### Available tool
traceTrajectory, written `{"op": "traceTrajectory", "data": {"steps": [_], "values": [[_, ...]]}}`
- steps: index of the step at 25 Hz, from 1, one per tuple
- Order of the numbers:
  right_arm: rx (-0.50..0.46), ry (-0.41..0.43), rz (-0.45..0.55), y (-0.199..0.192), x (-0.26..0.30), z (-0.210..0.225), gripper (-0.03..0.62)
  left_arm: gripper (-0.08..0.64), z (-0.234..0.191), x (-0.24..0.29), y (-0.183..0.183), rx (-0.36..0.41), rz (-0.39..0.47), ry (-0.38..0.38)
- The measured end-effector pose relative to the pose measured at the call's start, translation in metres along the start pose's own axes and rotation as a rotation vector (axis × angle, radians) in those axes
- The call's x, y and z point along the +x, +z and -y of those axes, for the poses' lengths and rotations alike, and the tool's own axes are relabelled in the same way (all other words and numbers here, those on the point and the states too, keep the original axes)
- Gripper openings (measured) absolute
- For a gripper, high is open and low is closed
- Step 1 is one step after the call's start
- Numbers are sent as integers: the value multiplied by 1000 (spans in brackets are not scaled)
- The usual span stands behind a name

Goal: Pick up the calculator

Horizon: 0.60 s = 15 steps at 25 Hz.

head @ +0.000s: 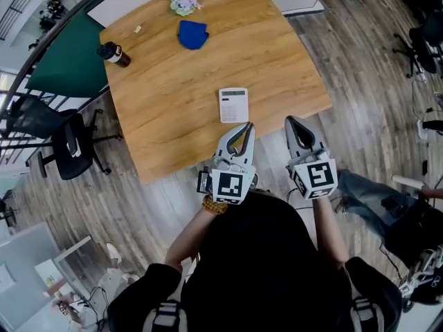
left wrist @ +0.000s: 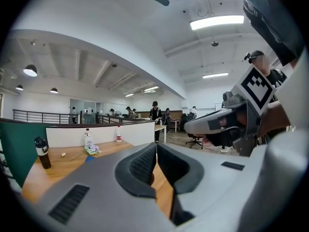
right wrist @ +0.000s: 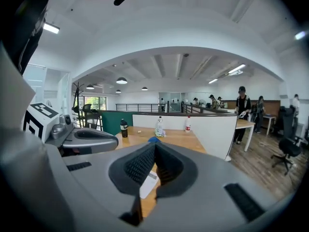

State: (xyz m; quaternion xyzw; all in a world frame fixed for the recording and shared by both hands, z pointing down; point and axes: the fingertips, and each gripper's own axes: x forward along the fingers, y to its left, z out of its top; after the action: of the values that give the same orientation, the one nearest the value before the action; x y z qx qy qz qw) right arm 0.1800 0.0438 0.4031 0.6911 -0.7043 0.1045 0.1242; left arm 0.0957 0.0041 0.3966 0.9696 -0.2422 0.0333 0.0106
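Because your left gripper (head: 247, 126) and right gripper (head: 291, 120) hover shut and empty, neither can grasp. The calculator (head: 233, 105) lies flat at your eleven o'clock.

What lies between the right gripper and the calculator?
Nothing: in the head view, only bare table separates the right gripper from the calculator.

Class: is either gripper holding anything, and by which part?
Nothing is held: left gripper and right gripper are shut, empty; the calculator lies free.
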Motion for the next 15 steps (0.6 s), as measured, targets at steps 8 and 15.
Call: {"op": "traceTrajectory", "data": {"steps": [8, 15], "values": [[-58, 42, -71, 11, 69, -1, 6, 25, -43, 34, -15, -20, -16, -16], [-26, 108, -117, 3, 123, -7, 6, 26, -85, 47, -33, 4, -74, 36]]}}
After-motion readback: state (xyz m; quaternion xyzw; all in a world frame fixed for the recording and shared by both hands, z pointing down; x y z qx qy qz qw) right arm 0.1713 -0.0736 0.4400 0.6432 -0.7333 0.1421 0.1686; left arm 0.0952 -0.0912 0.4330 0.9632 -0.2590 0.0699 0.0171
